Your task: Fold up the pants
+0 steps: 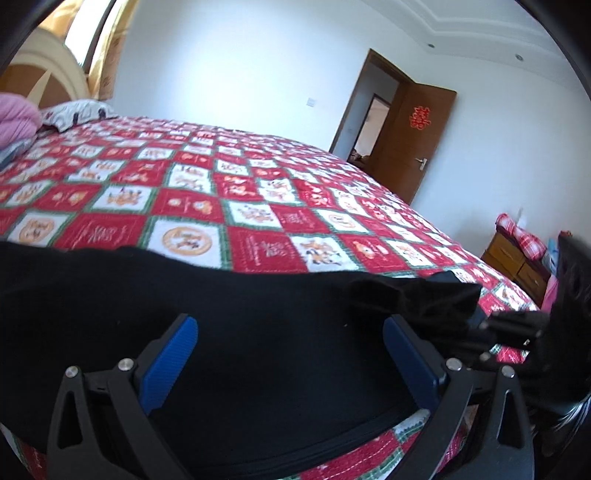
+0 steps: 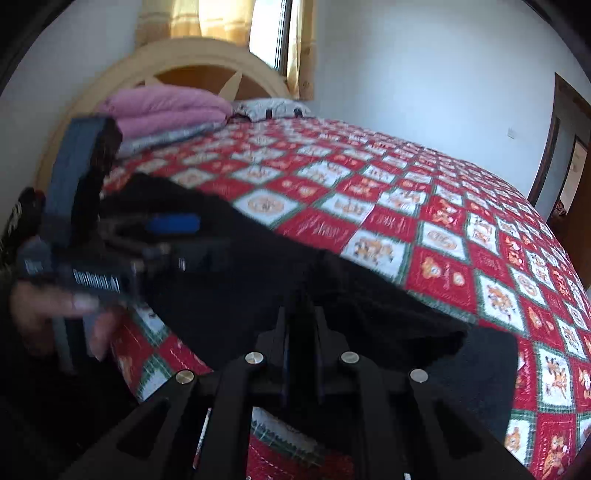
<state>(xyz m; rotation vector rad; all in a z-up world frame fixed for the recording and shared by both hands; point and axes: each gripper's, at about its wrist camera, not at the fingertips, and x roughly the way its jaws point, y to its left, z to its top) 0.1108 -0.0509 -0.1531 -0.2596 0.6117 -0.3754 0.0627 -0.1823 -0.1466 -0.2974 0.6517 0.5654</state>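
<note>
Black pants (image 1: 258, 332) fill the near foreground, spread flat on the bed (image 1: 258, 192) along its near edge, over a red, white and green checked quilt (image 2: 443, 229). Left tongs (image 1: 288, 354) stand wide apart above the pants, blue pads (image 1: 170, 365) facing each other with only flat cloth beneath; nothing gripped. Right tongs (image 2: 302, 332) are pinched almost closed on a bunched fold of the pants, which lifts slightly off the quilt at that spot and hangs rumpled to the right of the grip. In the left wrist view the right tongs (image 1: 476, 317) show at the right end of the pants, cloth gathered at their tips. In the right wrist view the left tongs (image 2: 166, 236) sit over the left part of the pants, blurred, with a hand (image 2: 55, 314) around the handle.

Relative to the pants: a folded pink blanket (image 2: 166, 110) and a patterned pillow (image 2: 269, 109) lie at the far end of the bed against a cream headboard (image 2: 192, 66). Curtains (image 2: 221, 22) hang behind the headboard. A brown door (image 1: 413, 140) stands open past the far right of the bed, red paper cut on it. A wooden cabinet (image 1: 517, 266) sits off the right side of the bed.
</note>
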